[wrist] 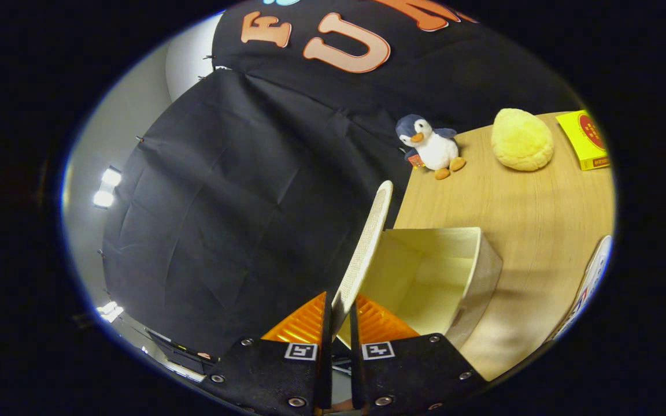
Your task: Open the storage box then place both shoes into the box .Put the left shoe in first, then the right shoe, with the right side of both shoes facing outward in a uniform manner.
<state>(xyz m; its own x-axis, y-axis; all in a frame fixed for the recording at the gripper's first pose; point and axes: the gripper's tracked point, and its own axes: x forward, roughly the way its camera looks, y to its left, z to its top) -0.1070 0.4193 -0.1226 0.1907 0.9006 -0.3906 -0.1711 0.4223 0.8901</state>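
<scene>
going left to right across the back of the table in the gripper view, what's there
Penguin toy → yellow plush → yellow box. Nearer, the gripper is shut on the storage box's lid.

Storage box: pale cream, open-topped, interior bare and empty. Lies tilted on the wooden desk, its open mouth turned toward the camera, just ahead of the fingers. Outer wall has a woven beige texture.

Lid: thin, woven-textured panel with a rounded end, swung up and standing nearly on edge beside the box's mouth. Its lower edge is pinched between the jaws of the gripper, both fingers pressing on it.

Shoe: only a white sliver shows, beyond the box, details unclear.
</scene>
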